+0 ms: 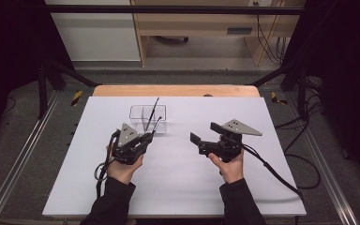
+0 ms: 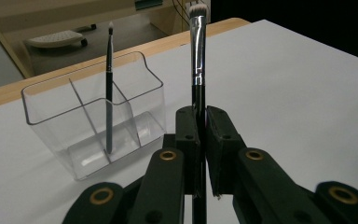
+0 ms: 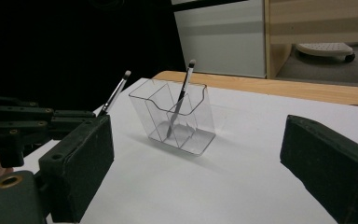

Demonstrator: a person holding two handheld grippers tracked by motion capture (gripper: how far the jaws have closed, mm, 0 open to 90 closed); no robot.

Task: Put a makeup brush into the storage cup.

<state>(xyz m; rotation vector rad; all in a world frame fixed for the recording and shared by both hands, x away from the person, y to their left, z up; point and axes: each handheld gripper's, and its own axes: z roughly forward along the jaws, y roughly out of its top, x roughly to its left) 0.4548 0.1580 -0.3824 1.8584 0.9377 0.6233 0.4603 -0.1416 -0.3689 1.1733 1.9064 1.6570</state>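
One black-handled makeup brush (image 2: 198, 56) pinched upright in left claw (image 1: 146, 138), just short of clear divided plastic holder (image 1: 147, 118) toward surface's (image 1: 262, 187) far edge; right claw (image 1: 205, 132) spread, farther off.

Makeup brush (image 2: 198, 51) handle hidden between the left gripper's (image 2: 199, 121) jaws, its lower end cut off by the frame's bottom edge

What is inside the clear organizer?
The clear organizer holds one thin makeup brush leaning in a compartment; the other compartments look empty. Nothing is hidden, since the walls are transparent.
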